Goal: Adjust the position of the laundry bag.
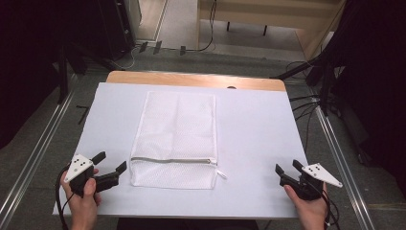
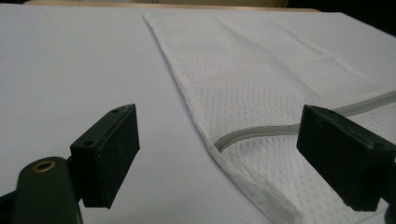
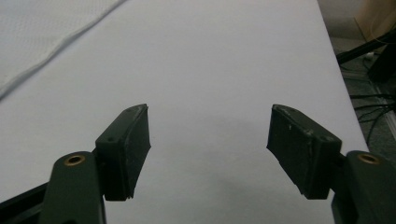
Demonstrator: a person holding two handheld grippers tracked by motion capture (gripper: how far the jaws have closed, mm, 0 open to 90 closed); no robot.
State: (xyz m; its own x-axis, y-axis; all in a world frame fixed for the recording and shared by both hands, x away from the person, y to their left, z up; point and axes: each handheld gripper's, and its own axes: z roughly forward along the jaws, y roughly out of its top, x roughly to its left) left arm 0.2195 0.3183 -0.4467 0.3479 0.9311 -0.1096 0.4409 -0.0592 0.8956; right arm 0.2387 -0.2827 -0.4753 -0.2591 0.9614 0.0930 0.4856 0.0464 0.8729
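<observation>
High view shows a table (image 1: 258,143) covered in white, with a white mesh laundry bag (image 1: 174,139) lying flat at its middle, zipper (image 1: 172,161) shut near the person's side. Left gripper (image 1: 111,167) sits just beside the bag's near-left corner, jaws spread, holding nothing. Right gripper (image 1: 288,168) hovers well apart at the right edge, jaws likewise spread and empty.

the left gripper (image 2: 219,158) holds its two black jaws wide apart just above a white table cover (image 2: 70,70), nothing pressed between them. a white mesh laundry bag (image 2: 261,79) lies flat ahead, its near corner reaching in between the jaws. its grey zipper (image 2: 261,133) runs across toward the right-hand jaw.
</observation>
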